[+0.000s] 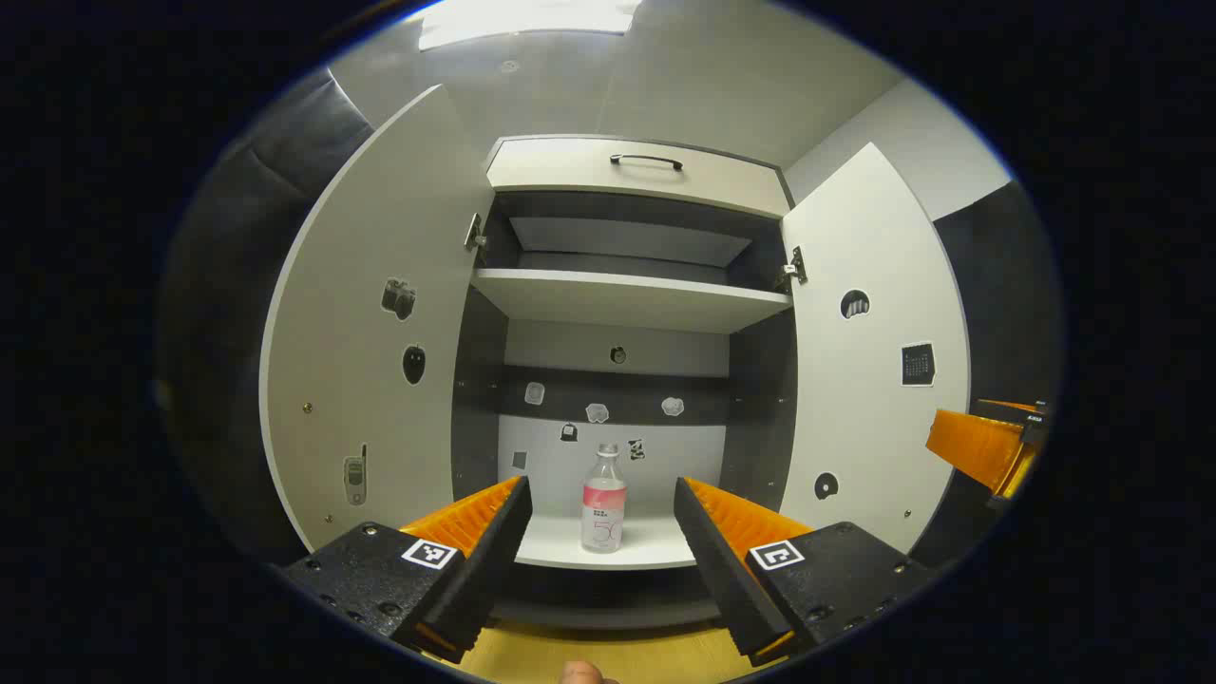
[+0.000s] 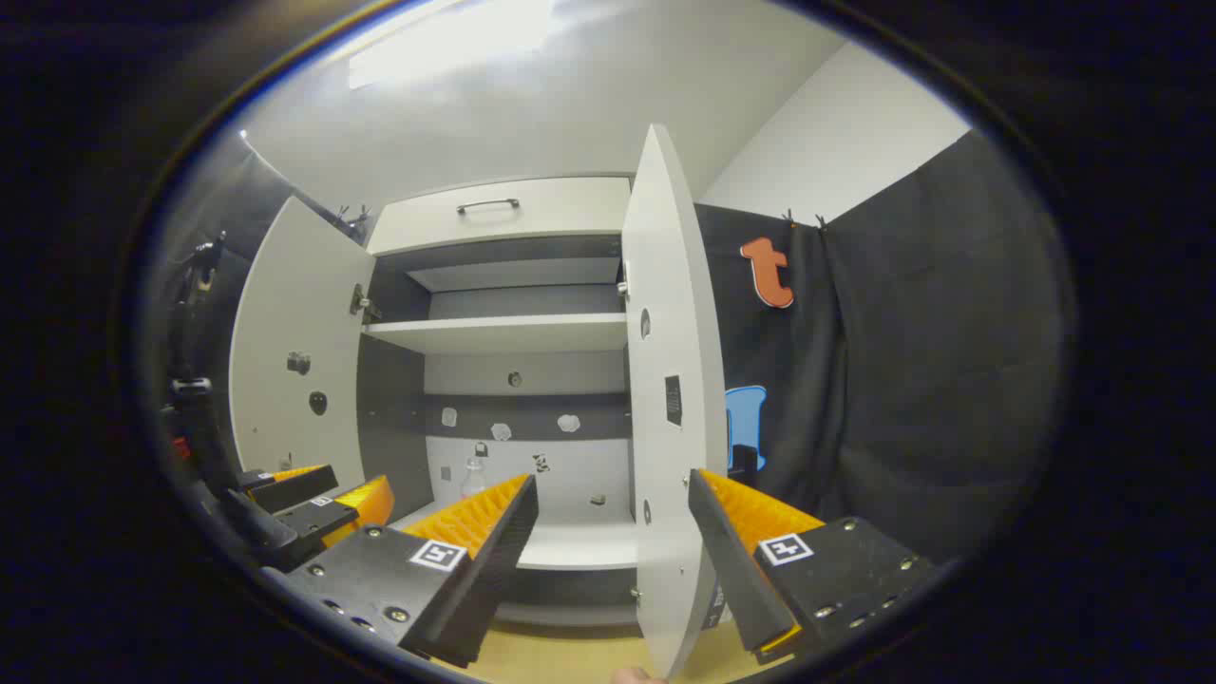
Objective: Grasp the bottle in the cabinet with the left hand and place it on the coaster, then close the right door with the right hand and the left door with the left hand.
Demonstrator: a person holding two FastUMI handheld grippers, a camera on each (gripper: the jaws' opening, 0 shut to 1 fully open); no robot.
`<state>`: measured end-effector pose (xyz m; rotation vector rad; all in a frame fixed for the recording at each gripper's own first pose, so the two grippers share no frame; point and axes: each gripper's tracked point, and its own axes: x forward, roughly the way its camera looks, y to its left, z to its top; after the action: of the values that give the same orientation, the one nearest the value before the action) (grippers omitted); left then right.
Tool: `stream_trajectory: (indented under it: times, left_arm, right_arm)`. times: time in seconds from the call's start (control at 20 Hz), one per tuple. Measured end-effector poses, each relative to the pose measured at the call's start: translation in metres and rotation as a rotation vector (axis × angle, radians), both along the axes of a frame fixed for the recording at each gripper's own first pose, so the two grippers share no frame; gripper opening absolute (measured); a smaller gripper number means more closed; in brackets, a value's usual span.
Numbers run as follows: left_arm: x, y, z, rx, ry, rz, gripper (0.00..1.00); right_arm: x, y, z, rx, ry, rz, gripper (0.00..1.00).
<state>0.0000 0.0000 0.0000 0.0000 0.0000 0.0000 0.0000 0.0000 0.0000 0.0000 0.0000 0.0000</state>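
The left gripper (image 1: 600, 532) is spread wide and holds nothing, aimed at the bottle (image 1: 604, 501), which stands upright on the cabinet's lower shelf (image 1: 655, 543) between the two fingers and well beyond them. The right gripper (image 2: 613, 532) is also spread and empty, the edge of the open right door (image 2: 670, 399) between its fingers. The left door (image 1: 370, 342) swings wide; stickers (image 1: 597, 412) dot the cabinet's back wall above the bottle, under the upper shelf (image 1: 632, 299)

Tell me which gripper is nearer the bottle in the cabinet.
Left. The left gripper is open and aimed straight at the bottle, which stands between its fingers' lines farther in. The right gripper sits off to the side, straddling the right door's edge.
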Motion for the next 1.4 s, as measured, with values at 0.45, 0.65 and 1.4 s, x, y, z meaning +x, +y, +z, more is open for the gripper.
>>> stream_trajectory:
  times: [0.45, 0.65, 1.4]
  left_arm:
    - [0.023, 0.006, -0.011, 0.024, 0.031, 0.019, 0.96]
    - [0.043, 0.011, -0.019, 0.046, 0.056, 0.037, 0.96]
    - [0.186, 0.015, -0.079, 0.078, 0.170, 0.016, 0.96]
  right_arm:
    - [0.008, 0.005, -0.003, -0.019, 0.002, 0.013, 0.93]
    - [0.013, 0.011, -0.005, -0.026, -0.001, 0.046, 0.96]
    - [0.003, 0.007, 0.001, -0.014, -0.022, 0.032, 0.93]
